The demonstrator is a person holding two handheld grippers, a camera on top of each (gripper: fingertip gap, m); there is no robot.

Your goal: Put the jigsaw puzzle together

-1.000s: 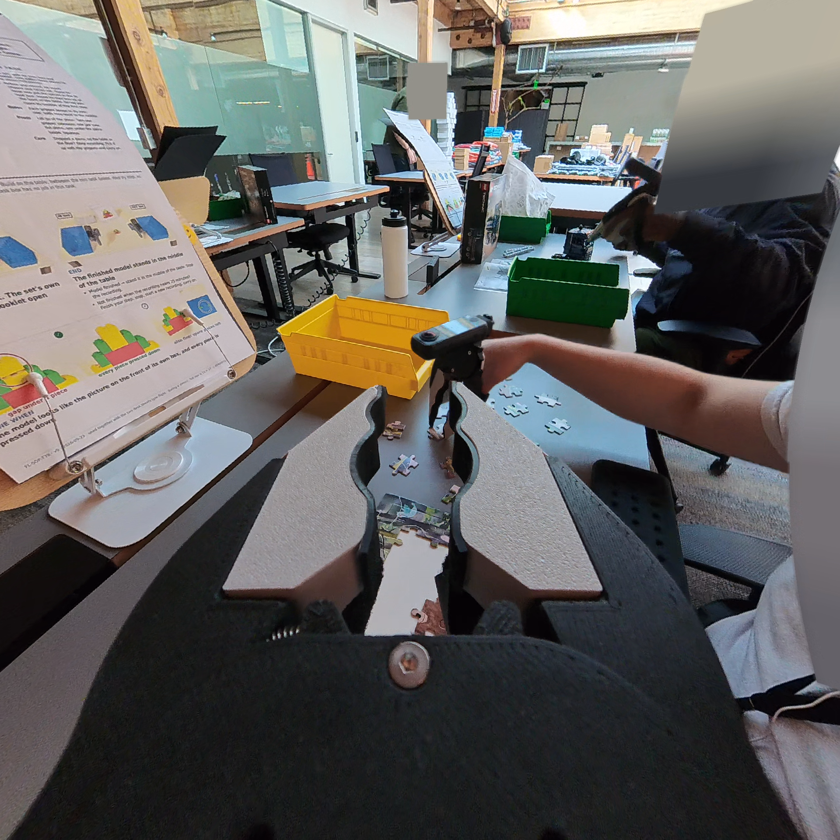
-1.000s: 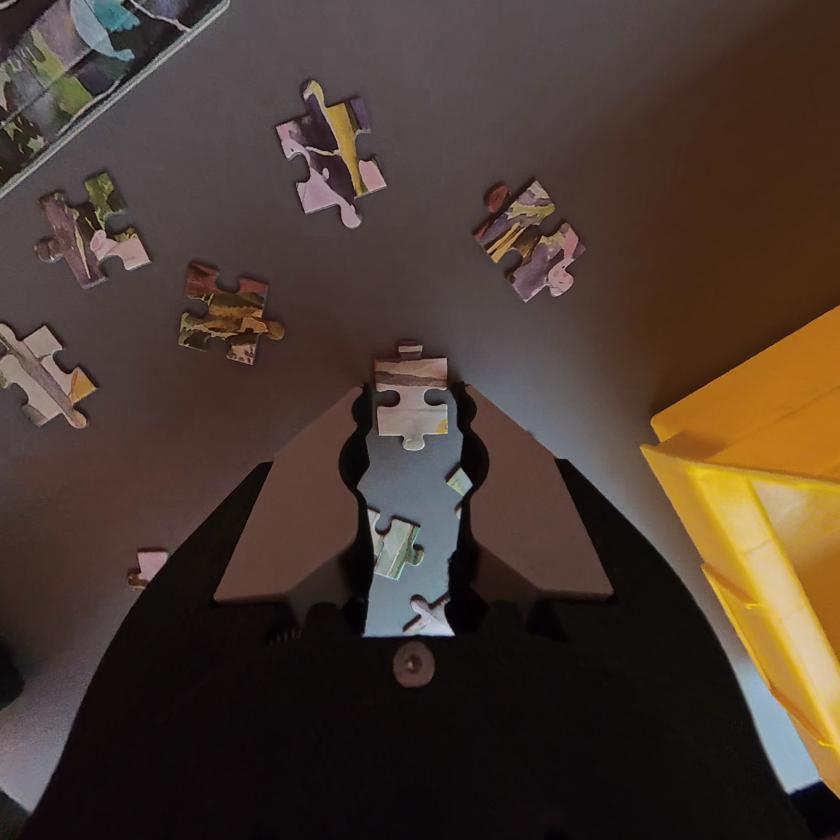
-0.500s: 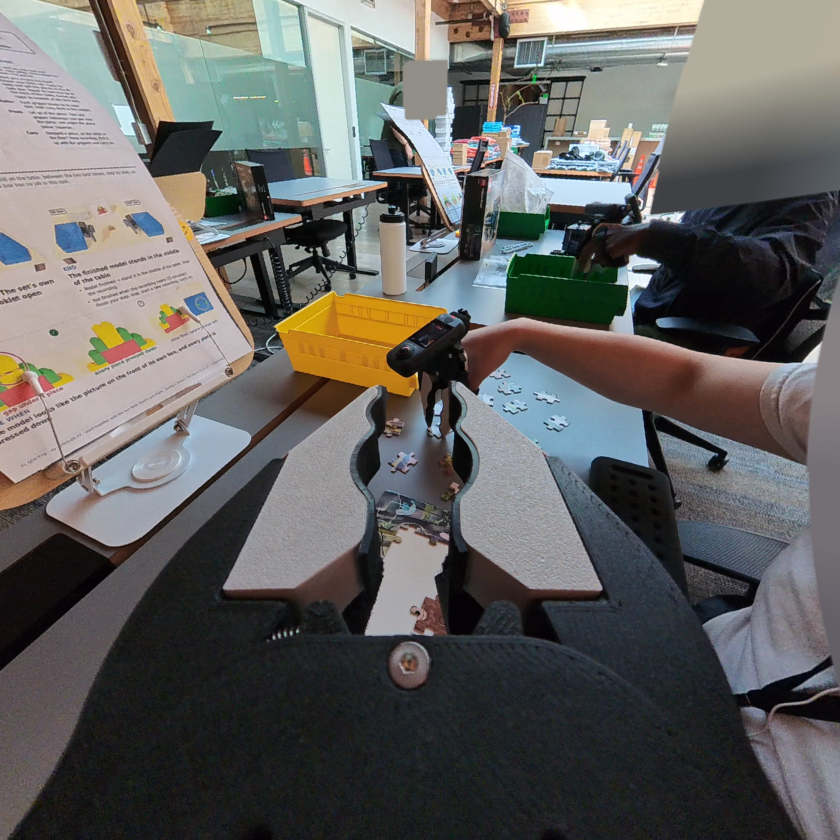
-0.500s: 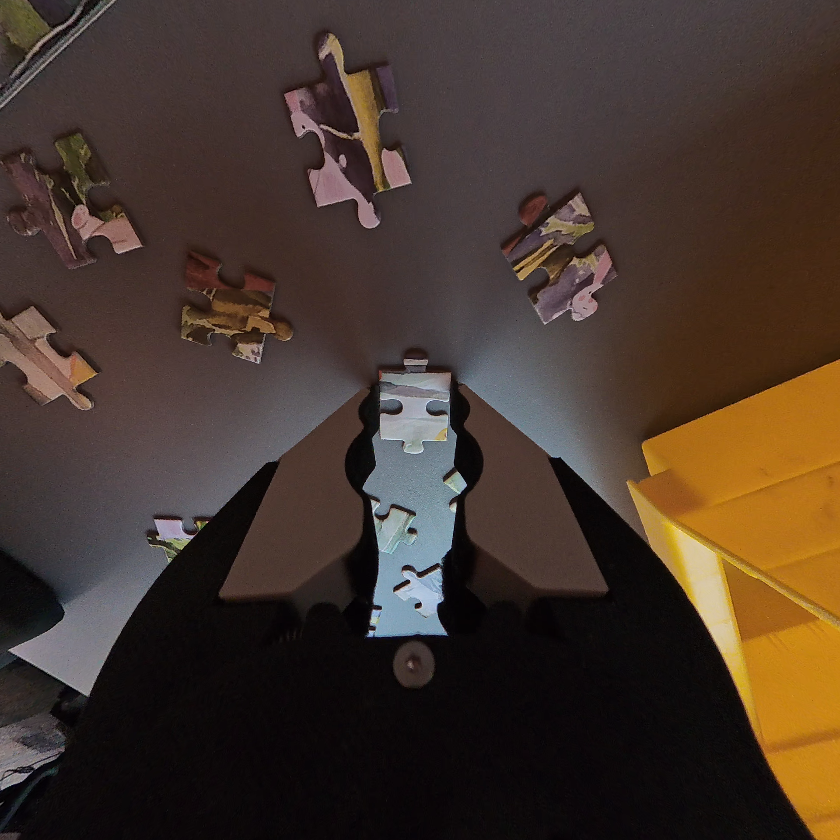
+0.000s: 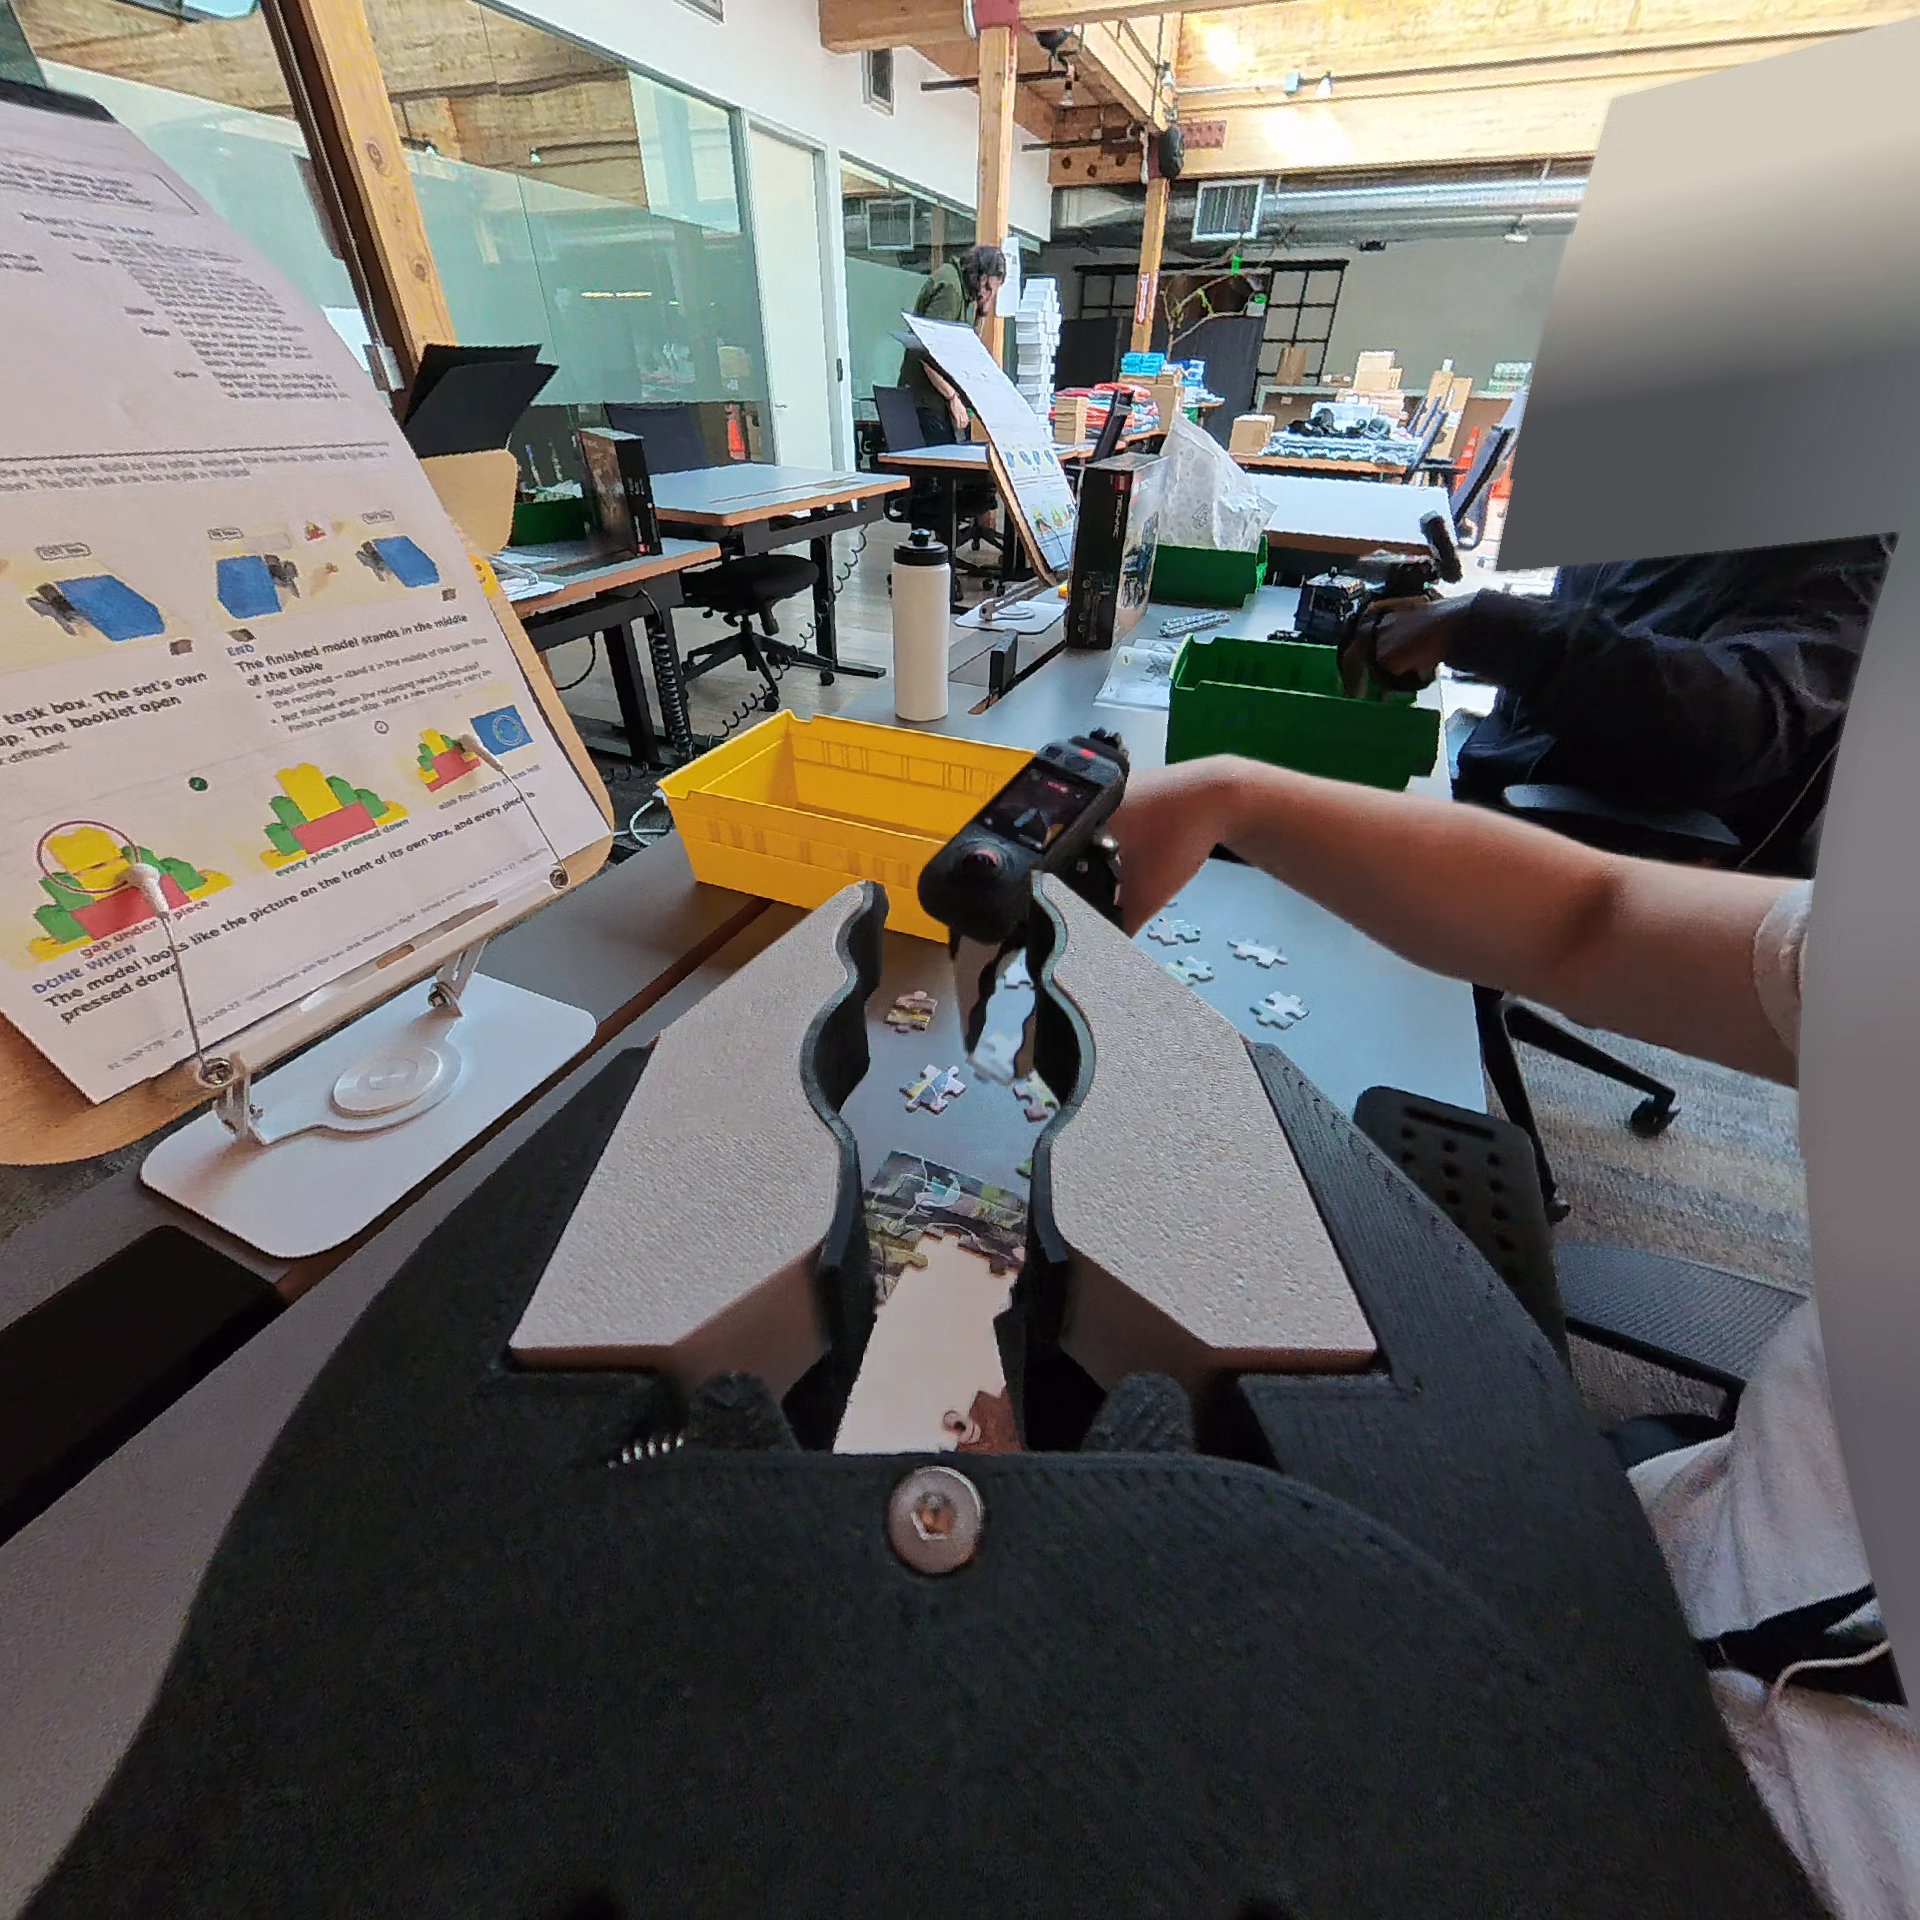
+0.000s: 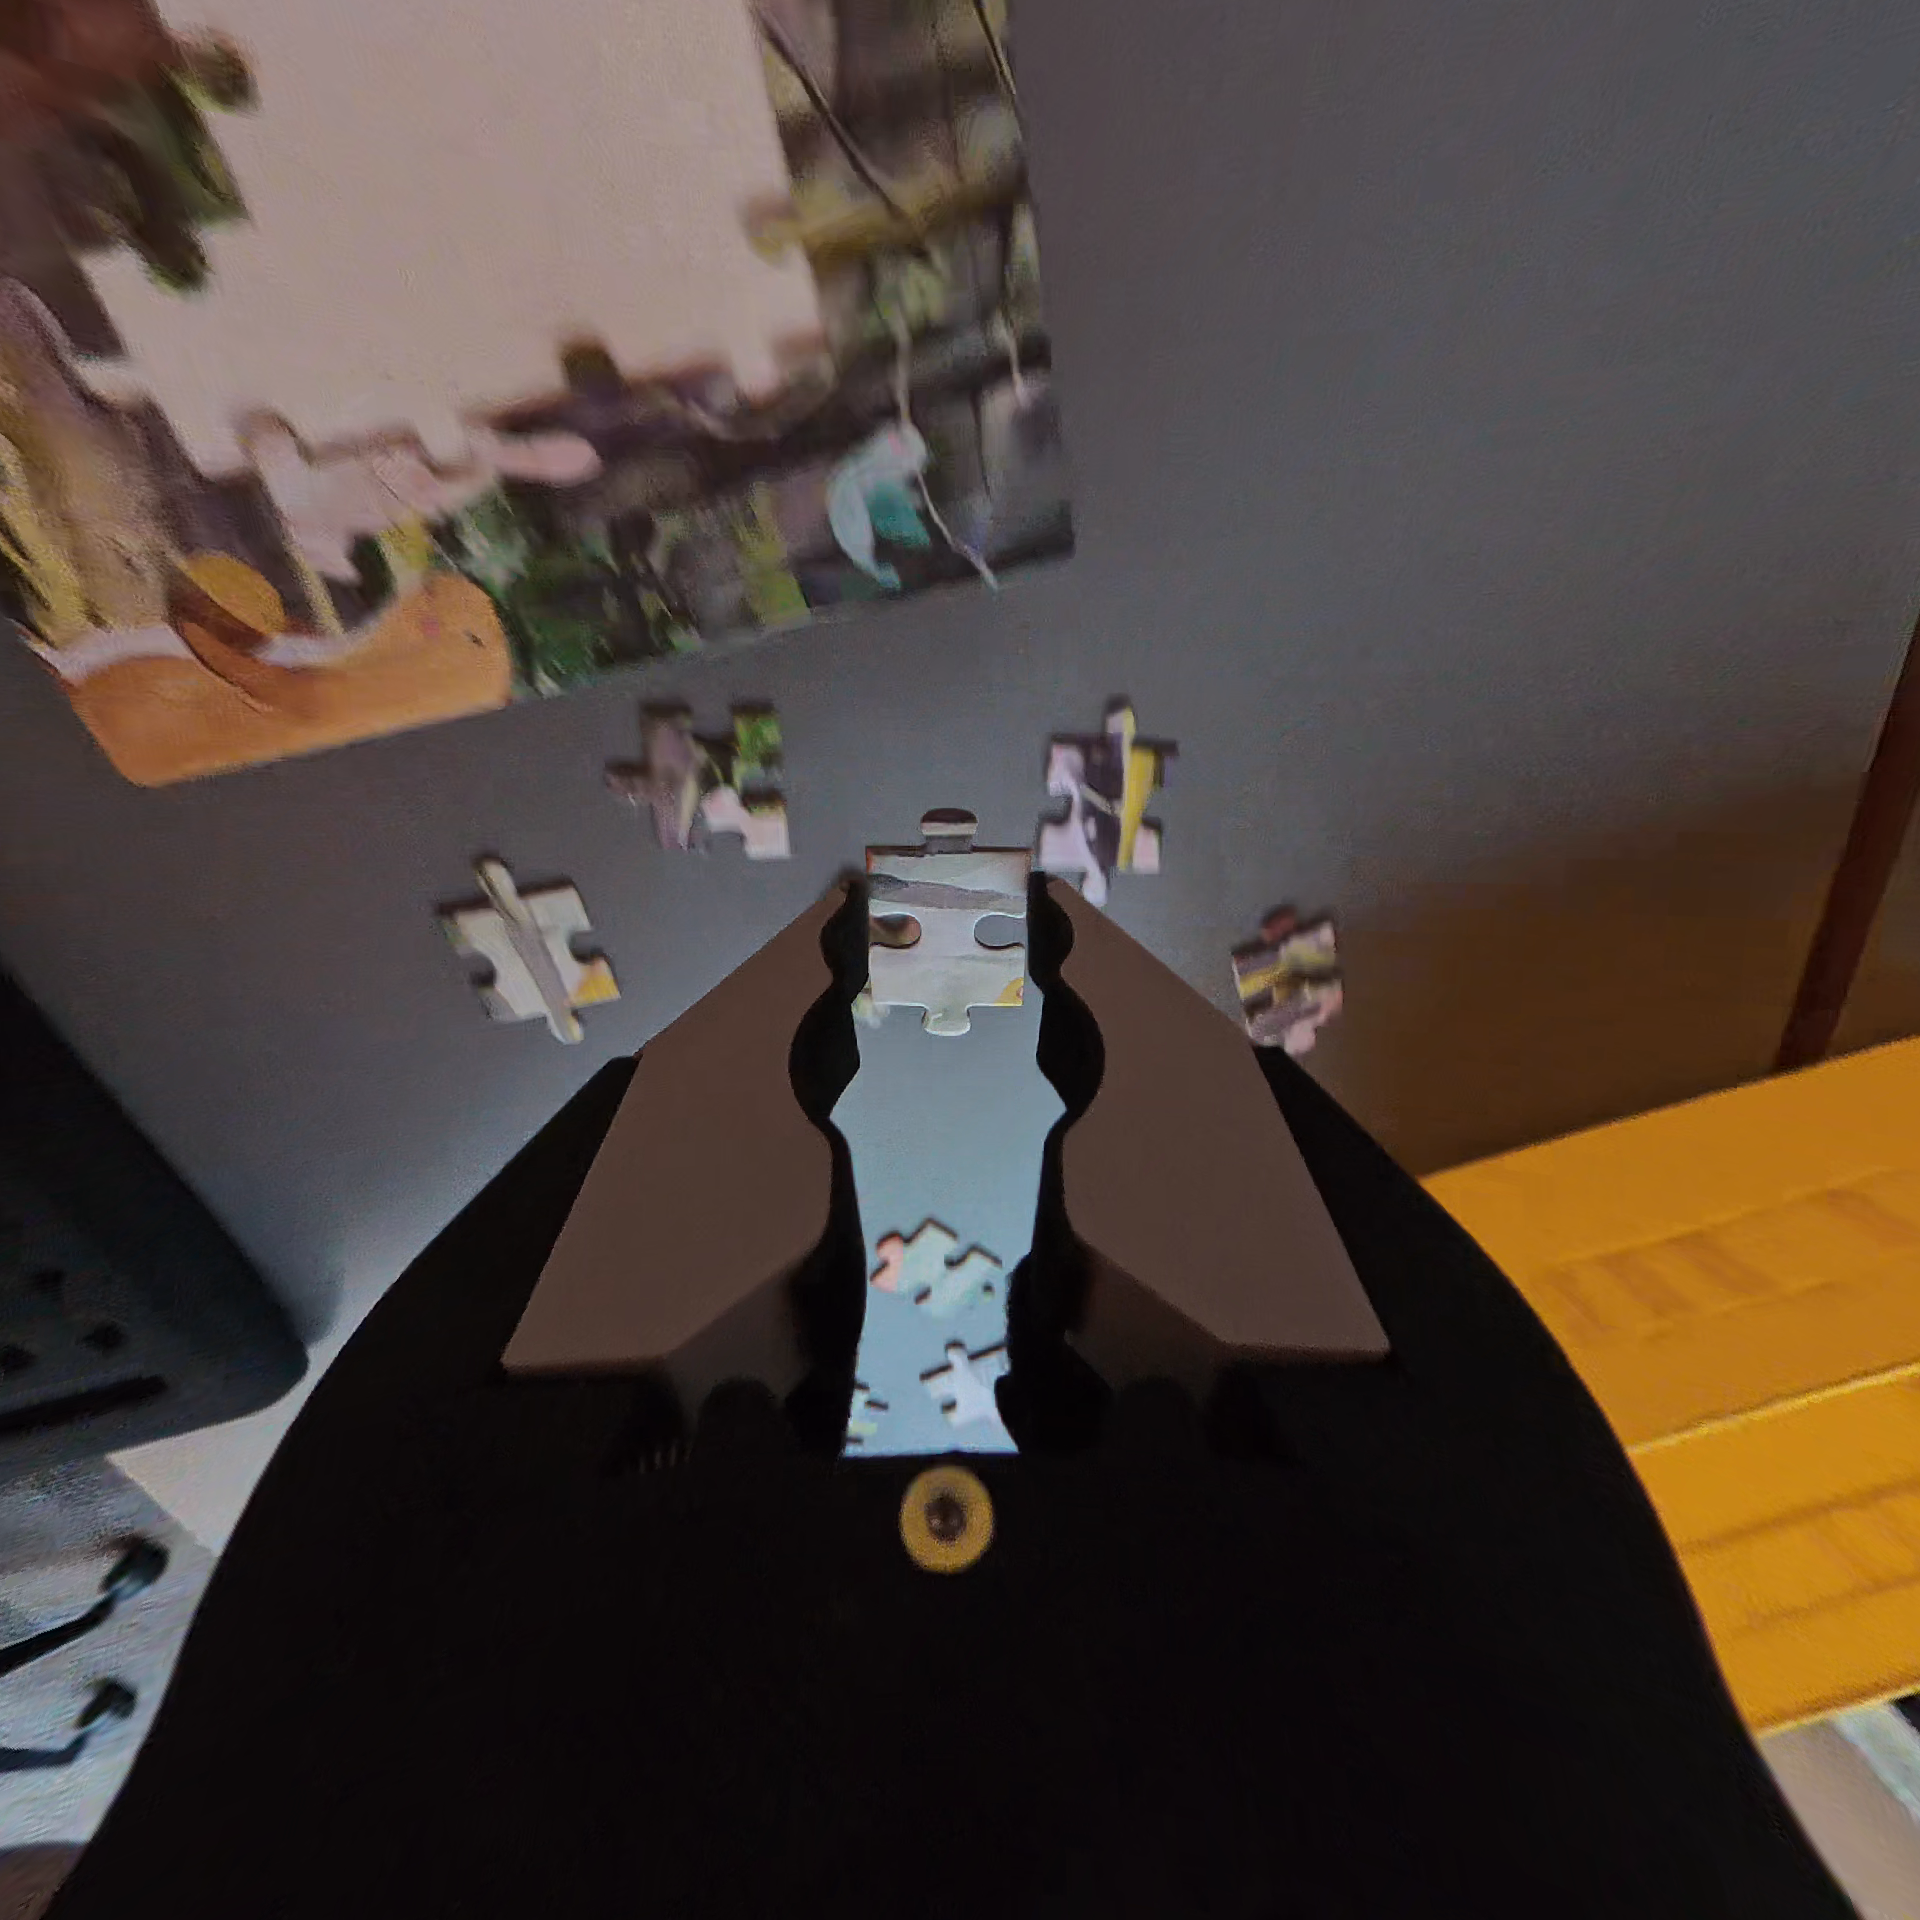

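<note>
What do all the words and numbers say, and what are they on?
I won't copy out writing, only say where it stands.
Big instruction sheet: printed headings and lines.
Black box: a brand mark.
Far tilted sheet: too small to read.
Puzzle piece in the right tool: none.

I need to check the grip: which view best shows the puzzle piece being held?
The right wrist view: the puzzle piece sits large between the right hand-held gripper tips. In the left wrist view it is only a small blur under that distant gripper.
</note>
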